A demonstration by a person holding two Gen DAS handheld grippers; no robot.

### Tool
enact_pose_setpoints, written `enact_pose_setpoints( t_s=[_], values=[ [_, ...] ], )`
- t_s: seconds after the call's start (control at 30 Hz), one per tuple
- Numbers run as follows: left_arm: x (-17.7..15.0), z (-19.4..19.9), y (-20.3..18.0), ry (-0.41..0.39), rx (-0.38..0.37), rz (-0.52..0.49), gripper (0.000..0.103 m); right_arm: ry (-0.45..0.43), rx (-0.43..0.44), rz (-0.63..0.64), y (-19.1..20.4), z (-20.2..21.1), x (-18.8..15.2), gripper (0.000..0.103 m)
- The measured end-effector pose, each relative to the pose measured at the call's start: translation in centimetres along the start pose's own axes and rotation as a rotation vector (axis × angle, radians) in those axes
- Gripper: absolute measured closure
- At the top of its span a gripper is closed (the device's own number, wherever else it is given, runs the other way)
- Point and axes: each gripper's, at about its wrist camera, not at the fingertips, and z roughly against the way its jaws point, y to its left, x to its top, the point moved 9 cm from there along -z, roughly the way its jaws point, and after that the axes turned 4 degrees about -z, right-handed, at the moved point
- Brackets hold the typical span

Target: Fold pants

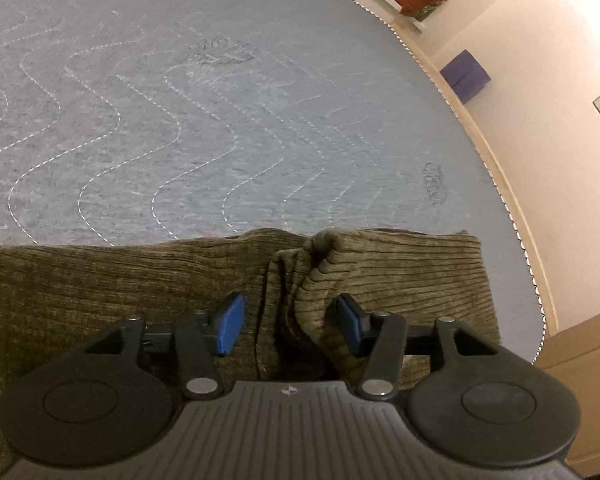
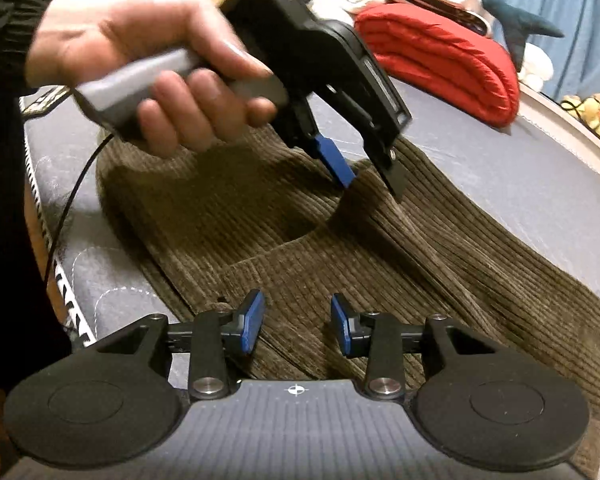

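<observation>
Both claws were apart over the brown corduroy pants (image 2: 340, 248) on the grey mattress (image 1: 220, 120), clamping nothing. Your left gripper (image 1: 290, 322) straddled a bunched ridge running straight ahead of it, so it was nearer a grab; your right gripper (image 2: 298, 326) only had flat cloth between its pads.

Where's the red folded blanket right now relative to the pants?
In the right wrist view, the red folded blanket lies at upper right on the grey mattress, beyond the far end of the brown corduroy pants.

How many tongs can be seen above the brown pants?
2. The left tongs hover open over the pants farther up; the right tongs hang open near the lower edge.
</observation>
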Motion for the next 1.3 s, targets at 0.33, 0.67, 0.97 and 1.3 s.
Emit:
enact_pose_setpoints(
  t_s=[0.33,0.67,0.97,1.3],
  values=[
    [0.3,-0.6,-0.2,-0.011,-0.001,0.001,0.043,0.023,0.071,0.030,1.0,0.8,0.2,0.064],
    [0.0,-0.2,-1.4,-0.023,0.040,-0.077,0.046,0.043,0.058,0.082,1.9,0.3,0.2,0.062],
    [0.0,-0.6,-2.1,-0.044,0.095,-0.131,0.047,0.056,0.055,0.087,1.8,-0.3,0.2,0.058],
    [1.1,1.9,-4.3,-0.129,0.131,-0.257,0.088,0.019,0.083,0.109,2.2,0.9,0.8,0.096]
  ],
)
